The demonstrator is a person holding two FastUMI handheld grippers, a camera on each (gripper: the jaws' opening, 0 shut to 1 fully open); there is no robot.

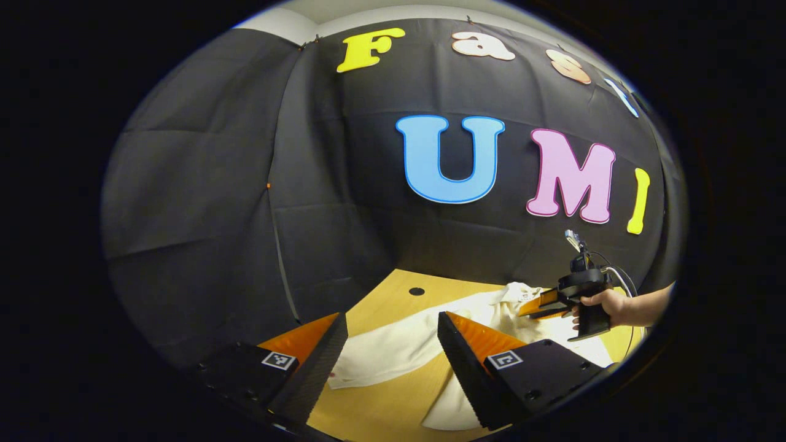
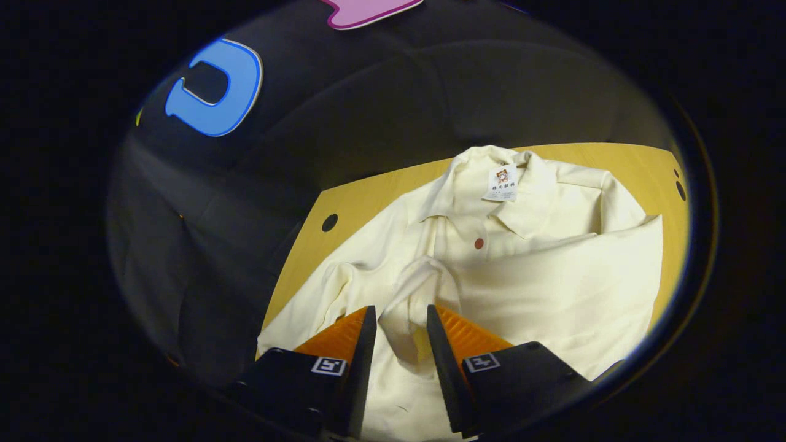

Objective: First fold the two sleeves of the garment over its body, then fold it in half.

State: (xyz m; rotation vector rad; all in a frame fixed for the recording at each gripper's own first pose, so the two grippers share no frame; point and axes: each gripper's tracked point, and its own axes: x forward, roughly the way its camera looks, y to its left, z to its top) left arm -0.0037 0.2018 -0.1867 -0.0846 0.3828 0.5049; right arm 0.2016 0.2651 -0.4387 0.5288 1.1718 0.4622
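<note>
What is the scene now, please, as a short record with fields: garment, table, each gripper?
garment: cream shirt lying on the table, collar away from the right gripper's camera, one sleeve folded over the body
table: wooden top
right gripper: jaws partly open around a bunched sleeve cuff; grip cannot be told
left gripper: jaws open above the shirt's edge, holding nothing
</note>
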